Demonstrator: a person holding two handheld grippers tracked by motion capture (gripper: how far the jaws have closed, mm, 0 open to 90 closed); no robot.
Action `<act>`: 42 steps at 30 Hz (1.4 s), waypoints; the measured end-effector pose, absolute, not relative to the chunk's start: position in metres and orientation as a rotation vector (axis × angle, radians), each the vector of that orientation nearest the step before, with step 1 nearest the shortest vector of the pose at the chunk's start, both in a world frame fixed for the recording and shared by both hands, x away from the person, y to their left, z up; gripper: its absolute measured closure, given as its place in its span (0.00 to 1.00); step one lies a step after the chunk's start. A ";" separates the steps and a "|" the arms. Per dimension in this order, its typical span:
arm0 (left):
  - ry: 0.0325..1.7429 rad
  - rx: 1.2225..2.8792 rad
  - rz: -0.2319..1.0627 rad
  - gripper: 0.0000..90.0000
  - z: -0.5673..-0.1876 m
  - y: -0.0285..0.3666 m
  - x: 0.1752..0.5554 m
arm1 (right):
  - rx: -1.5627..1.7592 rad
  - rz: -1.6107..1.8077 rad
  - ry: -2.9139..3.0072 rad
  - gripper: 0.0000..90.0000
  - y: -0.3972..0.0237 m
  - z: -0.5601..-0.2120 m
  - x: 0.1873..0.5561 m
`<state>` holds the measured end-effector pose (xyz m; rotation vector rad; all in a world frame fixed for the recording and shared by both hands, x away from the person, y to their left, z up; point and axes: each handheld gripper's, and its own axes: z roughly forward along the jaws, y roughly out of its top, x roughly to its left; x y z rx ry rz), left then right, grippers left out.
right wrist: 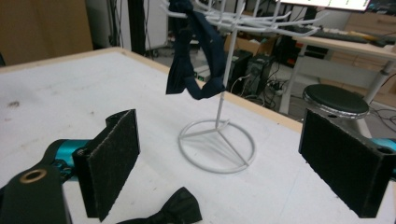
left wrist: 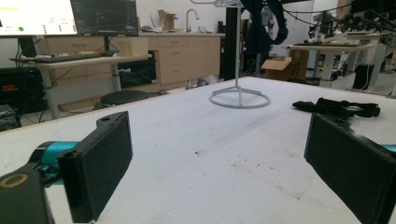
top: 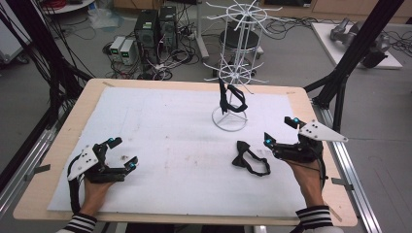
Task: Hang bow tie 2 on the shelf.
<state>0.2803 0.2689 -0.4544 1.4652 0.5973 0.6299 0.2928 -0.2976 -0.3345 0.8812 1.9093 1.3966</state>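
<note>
Two bow ties are in play: one already hangs by its strap from a lower arm of the white wire rack [top: 233,73], dangling just above the rack's ring base, while the other bow tie [top: 250,160] lies flat on the white mat [top: 160,141] covering the counter [top: 58,141], near the person's right side and between the rack and the counter's near edge. That loose one sits just beside the right tool [top: 279,133], whose jaws are spread wide and grip nothing; judging from this, the right hand is lined up to pick it up and hang it beside its mate. In the right gripper view the bow's knot shows at the bottom between the pads, with the rack's base straight ahead, so the tool is aimed along the route it would need. The left tool [top: 124,153] rests low on the mat well apart from both ties, jaws equally wide and empty, probably parked out of the way or waiting to steady the strap.
</note>
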 end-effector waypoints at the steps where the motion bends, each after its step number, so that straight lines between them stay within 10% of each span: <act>1: 0.596 1.465 0.631 0.09 -0.454 0.269 0.280 | 0.875 1.387 1.919 0.13 -0.296 -0.334 0.294; 42: 0.592 1.473 0.635 0.09 -0.454 0.268 0.280 | 0.807 1.208 2.333 0.13 -0.261 -0.355 0.325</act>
